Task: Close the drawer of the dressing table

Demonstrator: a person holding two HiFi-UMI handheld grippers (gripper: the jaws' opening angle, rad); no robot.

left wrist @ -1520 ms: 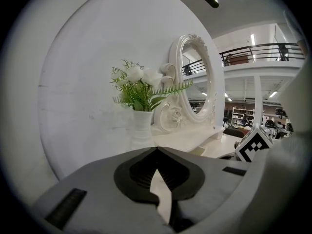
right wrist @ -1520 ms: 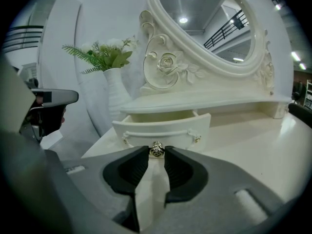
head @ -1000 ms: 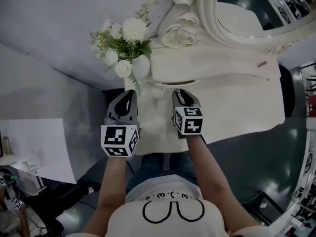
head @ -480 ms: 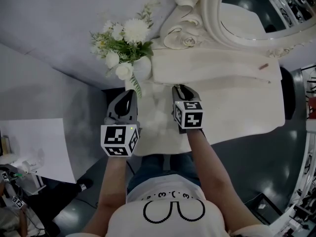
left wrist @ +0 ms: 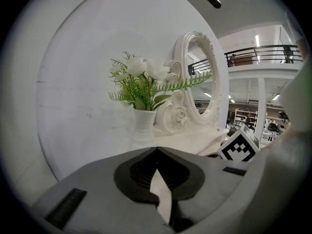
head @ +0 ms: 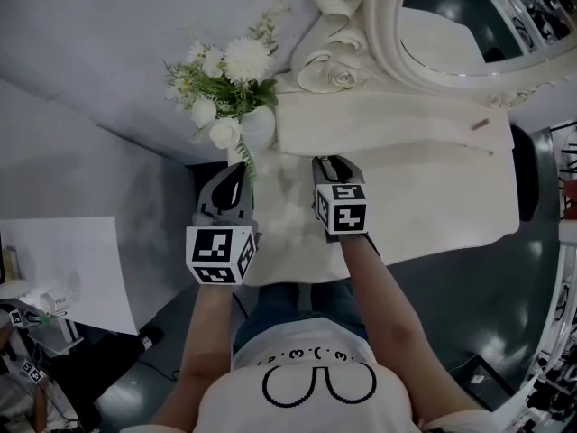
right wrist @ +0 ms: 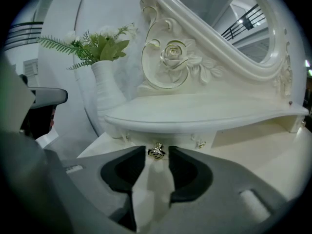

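White desk (head: 433,197): drawer (right wrist: 183,141) lies along the back edge, front toward the person, apparently pushed in since; right gripper (head: 332,165) opening around knob (right wrist: 156,151), left gripper (left wrist: 156,150) closed.

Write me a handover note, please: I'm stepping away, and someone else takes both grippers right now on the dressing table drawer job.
Left gripper: shut, empty, held by the left edge of the dressing table, pointing toward the vase.
Right gripper: at the drawer front, jaws opening, the small gold knob between their tips, pads apparently not pressing on it.
Done: the drawer looks pushed in under the shelf; no gap shows.
Left: probably just draw the right gripper back off the knob and check that the front sits flush.
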